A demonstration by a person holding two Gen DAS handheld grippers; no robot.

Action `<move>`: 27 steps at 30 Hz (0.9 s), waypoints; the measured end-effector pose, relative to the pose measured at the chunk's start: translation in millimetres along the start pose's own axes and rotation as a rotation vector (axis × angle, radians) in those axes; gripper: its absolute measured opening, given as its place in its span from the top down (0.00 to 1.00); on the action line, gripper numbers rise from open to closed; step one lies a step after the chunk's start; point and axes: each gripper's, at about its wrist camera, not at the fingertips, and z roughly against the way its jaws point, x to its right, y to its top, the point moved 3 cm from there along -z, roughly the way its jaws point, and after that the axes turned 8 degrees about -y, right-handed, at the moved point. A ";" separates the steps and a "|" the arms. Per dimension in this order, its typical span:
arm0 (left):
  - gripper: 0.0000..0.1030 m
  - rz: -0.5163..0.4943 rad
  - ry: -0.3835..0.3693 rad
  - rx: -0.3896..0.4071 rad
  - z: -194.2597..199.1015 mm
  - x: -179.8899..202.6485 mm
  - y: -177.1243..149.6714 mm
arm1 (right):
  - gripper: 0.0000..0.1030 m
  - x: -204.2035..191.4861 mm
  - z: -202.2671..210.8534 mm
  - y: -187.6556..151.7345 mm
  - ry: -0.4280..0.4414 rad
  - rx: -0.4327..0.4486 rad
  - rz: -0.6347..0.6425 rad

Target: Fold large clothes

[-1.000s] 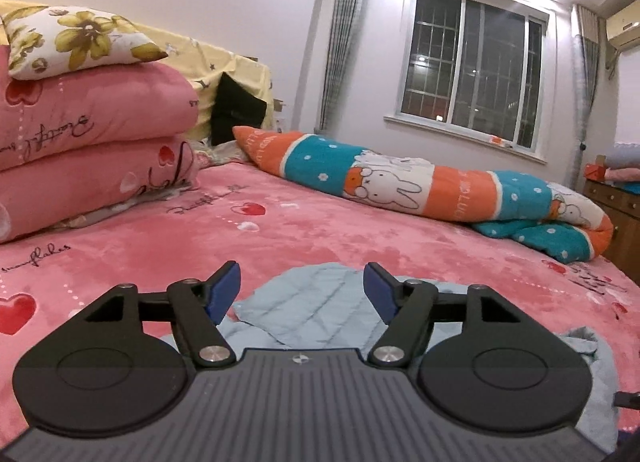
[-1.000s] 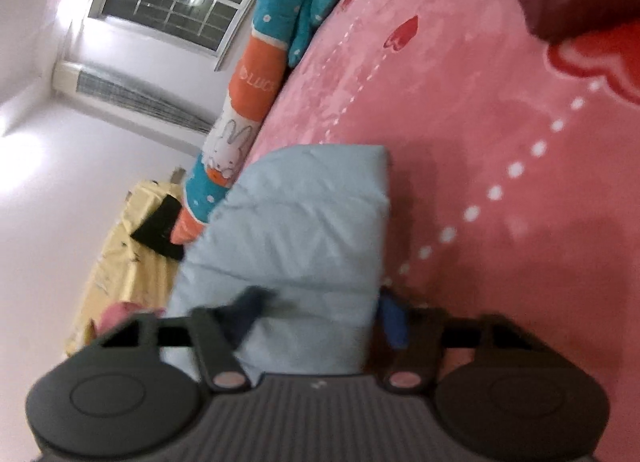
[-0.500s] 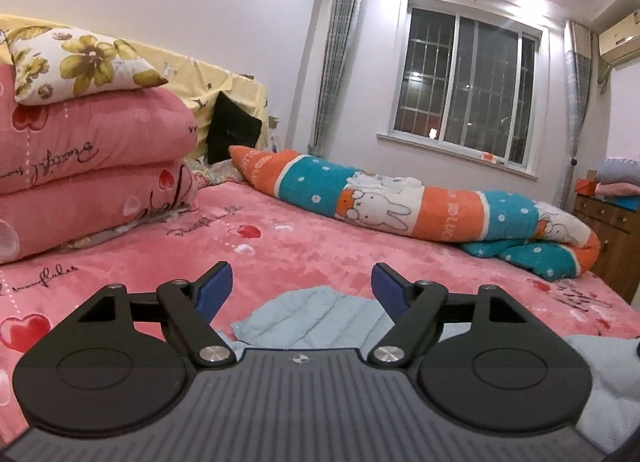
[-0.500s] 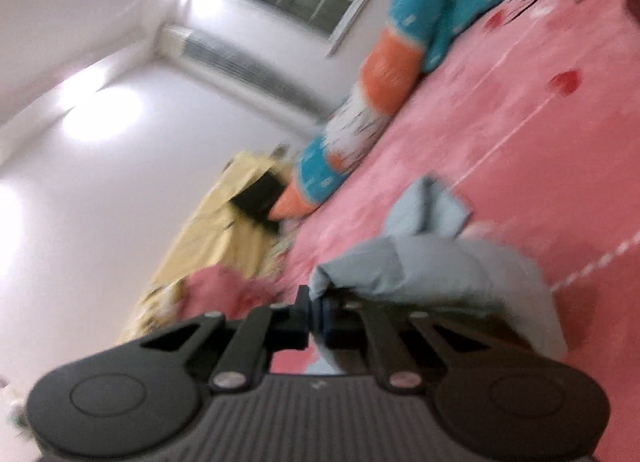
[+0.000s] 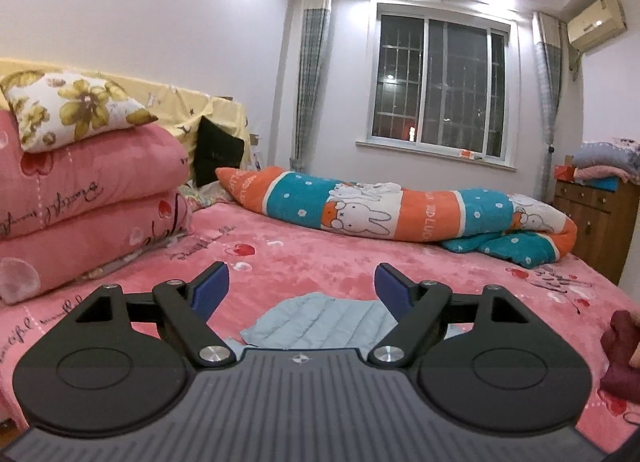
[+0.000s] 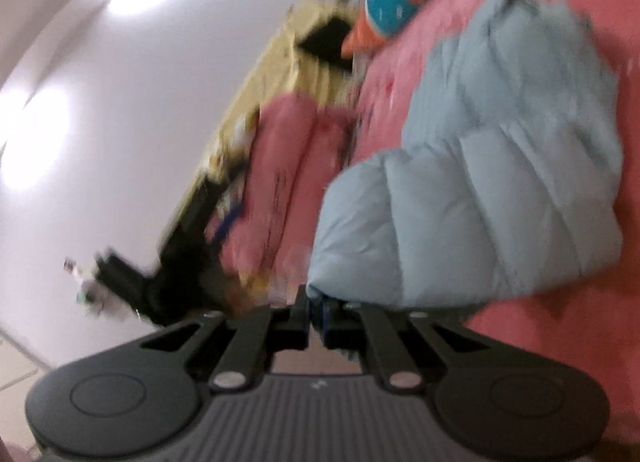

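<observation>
A pale blue quilted jacket [image 5: 320, 322] lies on the pink bed [image 5: 320, 250], just ahead of and below my left gripper [image 5: 303, 282]. That gripper's jaws are opening wide and nothing sits between its blue pads [image 5: 210, 290]. In the blurred, tilted right wrist view, my right gripper [image 6: 316, 302] is shut on an edge of the jacket [image 6: 500, 182]. The puffy fabric bunches up and hangs from the grip above the bed [image 6: 560, 342].
Folded pink quilts [image 5: 80, 214] topped by a floral pillow [image 5: 72, 110] stack at the left. A rolled orange and teal blanket [image 5: 400, 214] lies across the far side of the bed. A wooden dresser [image 5: 592, 222] stands at the right. A dark red sleeve [image 5: 620, 346] shows at the right edge.
My left gripper rose and drew back from the jacket while its jaws widened. My right gripper closed on the jacket's edge, then lifted it and rolled.
</observation>
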 end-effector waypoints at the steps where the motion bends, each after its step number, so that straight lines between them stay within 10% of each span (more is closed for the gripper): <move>1: 0.04 -0.005 0.000 -0.003 -0.1 1.5 0.9 | 0.98 1.0 -4.7 -7.3 -0.016 -0.029 0.010; 6: 0.04 -0.011 -0.011 -0.021 1.6 8.8 -2.7 | 0.90 15.1 -18.2 -22.2 -0.097 -0.129 -0.001; 11: 0.03 -0.020 -0.033 -0.038 1.8 17.4 -6.6 | 0.29 14.6 3.2 -20.0 -0.138 -0.087 -0.010; 19: 0.02 -0.023 -0.074 -0.088 -11.2 25.2 -24.5 | 0.22 37.5 69.2 7.8 -0.296 0.205 -0.046; 27: 0.02 -0.043 -0.098 -0.148 -27.2 29.0 -40.6 | 0.26 89.9 27.7 46.8 -0.513 0.297 -0.019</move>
